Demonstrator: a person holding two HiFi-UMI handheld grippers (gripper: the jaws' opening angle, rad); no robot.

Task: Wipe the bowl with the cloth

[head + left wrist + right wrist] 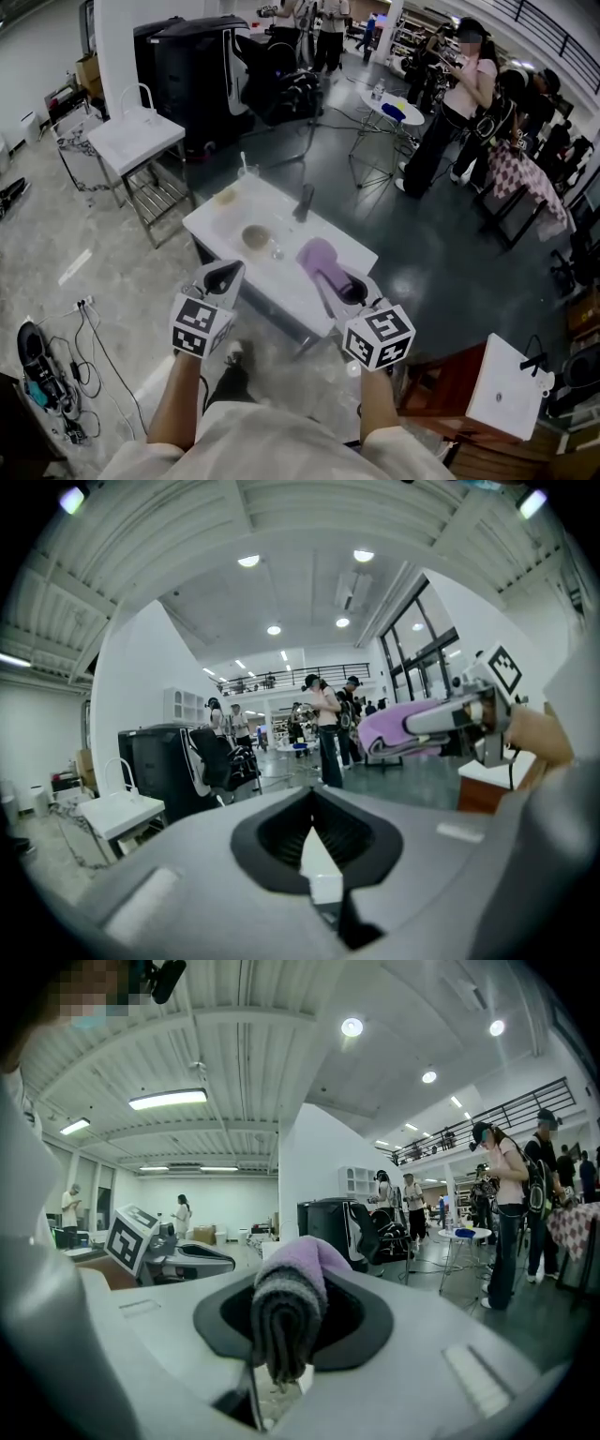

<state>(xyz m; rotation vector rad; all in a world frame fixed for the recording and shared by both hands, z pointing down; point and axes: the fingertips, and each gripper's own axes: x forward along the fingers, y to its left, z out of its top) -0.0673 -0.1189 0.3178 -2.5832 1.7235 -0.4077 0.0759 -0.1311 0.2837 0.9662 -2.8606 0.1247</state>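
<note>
A small beige bowl (255, 236) sits near the middle of the white table (281, 281) ahead of me. My right gripper (330, 274) is shut on a folded purple cloth (319, 255), held above the table's near right part. In the right gripper view the cloth (289, 1296) bulges out between the jaws. My left gripper (224, 275) hovers over the table's near left edge, shut with nothing in it; its jaws (315, 853) meet in its own view. From that view the cloth (398, 727) shows at the right. Both grippers are short of the bowl.
On the table also stand a clear cup (247, 172), a small dish (226, 196) and a dark upright object (304, 202). A white sink stand (139, 139) is at left, a black machine (202, 66) behind. People (459, 98) stand at right. A white box (511, 386) sits near right.
</note>
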